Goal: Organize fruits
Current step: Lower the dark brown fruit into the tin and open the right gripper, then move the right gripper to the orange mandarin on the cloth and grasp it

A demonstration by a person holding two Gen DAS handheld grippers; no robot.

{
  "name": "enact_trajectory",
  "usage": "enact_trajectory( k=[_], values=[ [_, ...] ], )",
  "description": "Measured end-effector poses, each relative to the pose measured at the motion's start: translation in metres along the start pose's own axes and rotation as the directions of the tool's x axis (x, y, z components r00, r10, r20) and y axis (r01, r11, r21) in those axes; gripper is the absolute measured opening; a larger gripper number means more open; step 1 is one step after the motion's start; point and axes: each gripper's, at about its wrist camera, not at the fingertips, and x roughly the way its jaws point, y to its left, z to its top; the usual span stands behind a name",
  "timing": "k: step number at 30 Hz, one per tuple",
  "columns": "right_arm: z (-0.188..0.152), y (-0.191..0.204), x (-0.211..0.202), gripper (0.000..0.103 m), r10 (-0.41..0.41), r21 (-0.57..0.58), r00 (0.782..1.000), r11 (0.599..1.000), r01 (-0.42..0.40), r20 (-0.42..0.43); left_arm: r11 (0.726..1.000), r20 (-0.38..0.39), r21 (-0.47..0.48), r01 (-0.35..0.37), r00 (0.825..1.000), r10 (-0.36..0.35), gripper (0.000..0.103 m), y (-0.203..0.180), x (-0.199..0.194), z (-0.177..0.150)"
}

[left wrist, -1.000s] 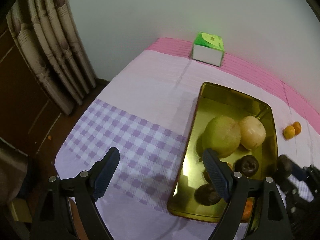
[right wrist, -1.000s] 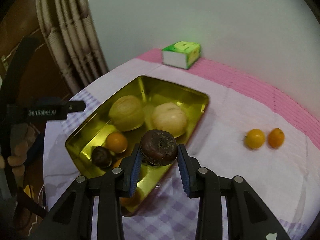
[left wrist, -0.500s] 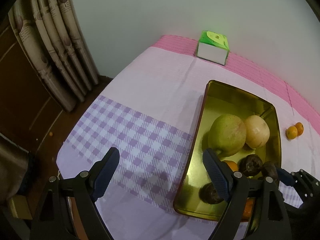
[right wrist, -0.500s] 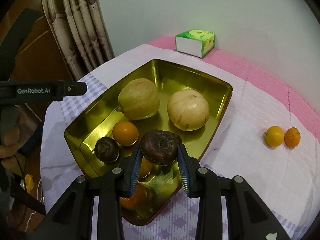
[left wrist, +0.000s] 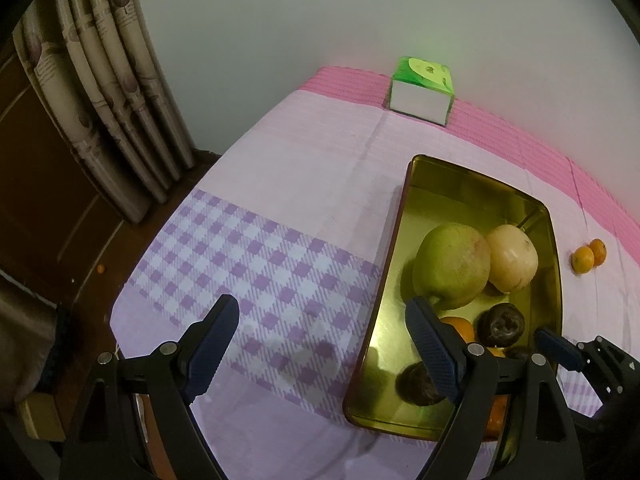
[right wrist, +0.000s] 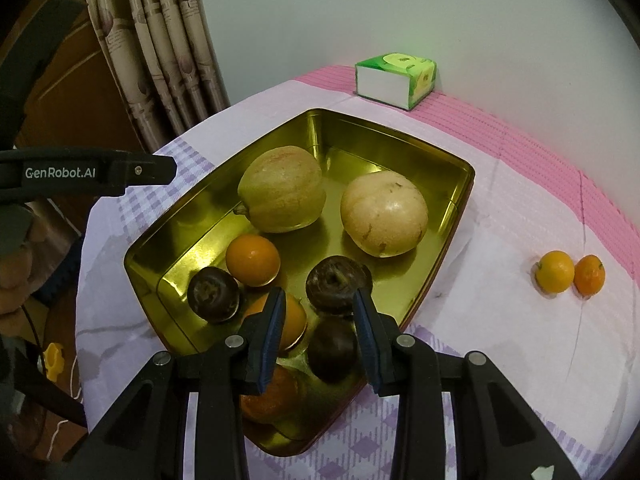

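Table (right wrist: 500,208) with pink and purple-checked cloth
Gold tray (right wrist: 460,200), green tissue box (right wrist: 394,78), two small oranges (right wrist: 570,273) touching, beside the tray.

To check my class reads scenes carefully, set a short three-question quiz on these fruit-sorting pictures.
1. True or false: the two small oranges lie inside the shiny gold metal tray.
2. The green-and-white cardboard box stands: A) in the tray, B) on the pink strip by the wall, C) on the floor.
3. What does the left hand-held gripper hold?
Key: 1 false, on the cloth outside it; 2 B; 3 nothing, it is open.
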Motion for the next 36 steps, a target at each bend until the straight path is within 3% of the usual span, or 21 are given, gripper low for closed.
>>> enact_trajectory(
  k=[15,26,36],
  values=[
    [0.003,-0.019,-0.026,0.033,-0.005,0.058,0.998,0.998,0.002,0.063,1.000,0.000,0.003,0.000,1.000,0.000,0.085,-0.001,0.000,0.000],
    [-0.013,-0.107,-0.052,0.034,-0.179,0.225,0.981,0.962,0.157,0.079,1.000,0.003,0.023,0.004,1.000,-0.004,0.085,-0.005,0.000,-0.001],
    [-0.031,-0.174,-0.051,0.037,-0.303,0.310,0.952,0.909,0.277,0.039,0.994,0.004,0.079,0.072,0.997,-0.072,0.085,-0.020,-0.002,-0.004]
  ],
)
